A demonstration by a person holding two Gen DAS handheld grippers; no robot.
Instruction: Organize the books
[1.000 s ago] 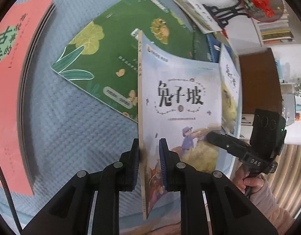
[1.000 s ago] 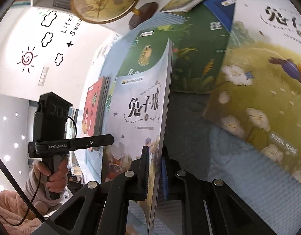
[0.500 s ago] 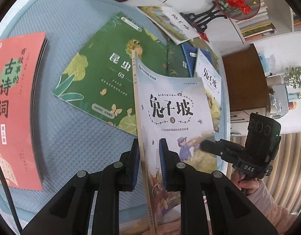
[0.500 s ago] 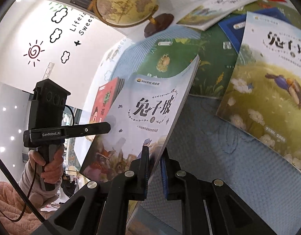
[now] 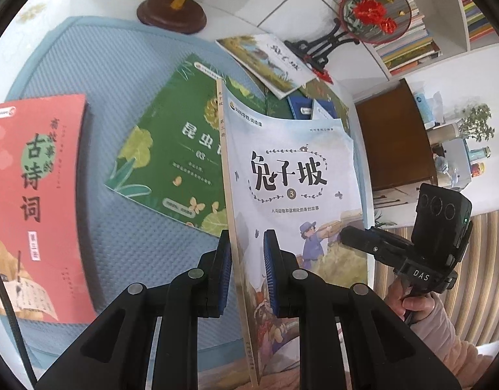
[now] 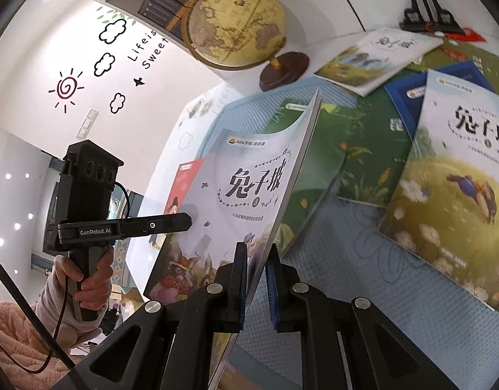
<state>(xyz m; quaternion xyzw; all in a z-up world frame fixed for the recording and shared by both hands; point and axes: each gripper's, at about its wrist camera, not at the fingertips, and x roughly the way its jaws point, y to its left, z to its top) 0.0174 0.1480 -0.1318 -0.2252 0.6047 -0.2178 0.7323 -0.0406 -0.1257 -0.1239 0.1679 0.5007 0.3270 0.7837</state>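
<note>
Both grippers, left gripper (image 5: 246, 269) and right gripper (image 6: 256, 279), clamp pale rabbit book (image 5: 291, 175); we note its bottom edge cut off, green book (image 5: 171, 162) partly hidden behind.

Globe (image 6: 236, 26) behind books (image 6: 444, 188) on mat (image 5: 87, 65)

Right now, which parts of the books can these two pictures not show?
- Pale blue rabbit-story book number 3: back cover faces away; bottom edge cut off, both views.
- Green insect book: right part hidden behind the held book, left wrist view.
- Dark blue book: title covered by the yellow-meadow book, right wrist view.
</note>
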